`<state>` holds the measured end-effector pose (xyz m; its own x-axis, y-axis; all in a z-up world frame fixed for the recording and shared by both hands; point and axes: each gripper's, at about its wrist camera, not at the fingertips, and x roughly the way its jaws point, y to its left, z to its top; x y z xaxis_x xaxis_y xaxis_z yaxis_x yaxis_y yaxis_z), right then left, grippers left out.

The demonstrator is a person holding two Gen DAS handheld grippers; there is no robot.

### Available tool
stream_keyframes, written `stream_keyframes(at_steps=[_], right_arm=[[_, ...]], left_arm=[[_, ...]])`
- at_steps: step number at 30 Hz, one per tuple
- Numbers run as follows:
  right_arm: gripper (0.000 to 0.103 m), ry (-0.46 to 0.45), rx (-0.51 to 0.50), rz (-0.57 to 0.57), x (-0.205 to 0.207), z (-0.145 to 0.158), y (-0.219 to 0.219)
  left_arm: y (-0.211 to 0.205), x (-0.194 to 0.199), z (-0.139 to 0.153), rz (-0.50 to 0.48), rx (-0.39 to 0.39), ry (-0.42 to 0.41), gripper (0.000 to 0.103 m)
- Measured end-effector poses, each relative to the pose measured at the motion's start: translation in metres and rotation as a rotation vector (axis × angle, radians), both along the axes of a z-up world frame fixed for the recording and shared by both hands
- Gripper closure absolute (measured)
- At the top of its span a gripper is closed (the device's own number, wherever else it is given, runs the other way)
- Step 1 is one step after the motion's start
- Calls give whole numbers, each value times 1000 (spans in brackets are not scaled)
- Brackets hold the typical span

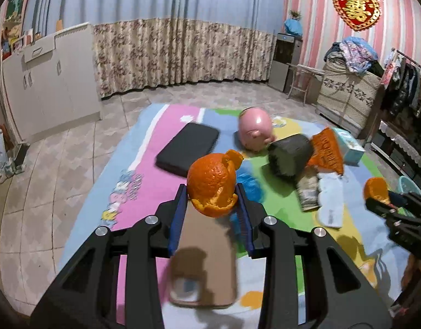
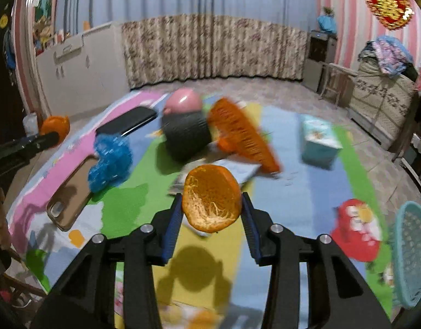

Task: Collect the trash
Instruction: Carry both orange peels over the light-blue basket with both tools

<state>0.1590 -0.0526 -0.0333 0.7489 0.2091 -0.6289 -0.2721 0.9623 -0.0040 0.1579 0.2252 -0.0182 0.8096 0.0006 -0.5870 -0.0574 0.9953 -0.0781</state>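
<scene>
1. The left gripper (image 1: 213, 192) is closed on an orange peel shell (image 1: 212, 183) between its blue pads, raised above the play mat (image 1: 144, 181); the shell's rind side faces the camera and its torn rim hangs downward.
2. The right gripper (image 2: 211, 205) clamps a second orange peel (image 2: 211, 201), pithy hollow facing the camera.
3. Only the right wrist view shows a teal mesh basket (image 2: 410, 252) at far right and a red wrapper (image 2: 357, 229) beside it.
4. Only the left wrist view shows the phone (image 1: 203, 257) directly under the left fingers.

Mat (image 1: 144, 181): colourful, on tiled floor
Phone (image 2: 70, 197): face down on mat
Pig (image 1: 255, 131): pink, beside black pad (image 1: 188, 149)
Basket (image 2: 412, 252): teal
</scene>
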Motion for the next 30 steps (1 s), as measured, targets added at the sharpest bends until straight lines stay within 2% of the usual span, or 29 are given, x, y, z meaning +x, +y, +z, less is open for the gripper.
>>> stream_keyframes(at_steps=[4, 10, 15, 19, 30], right_arm=[[61, -33, 12, -70, -9, 19, -54], [61, -65, 9, -227, -18, 39, -157], [61, -76, 19, -358, -25, 37, -230], [61, -74, 84, -459, -32, 29, -286], [61, -71, 141, -640, -48, 7, -366]], left_arm=[[-34, 6, 12, -42, 10, -23, 69], [-90, 18, 19, -107, 12, -36, 69], [-136, 28, 26, -166, 5, -51, 69], [-180, 31, 31, -224, 6, -74, 69], [-302, 38, 25, -391, -18, -80, 69]])
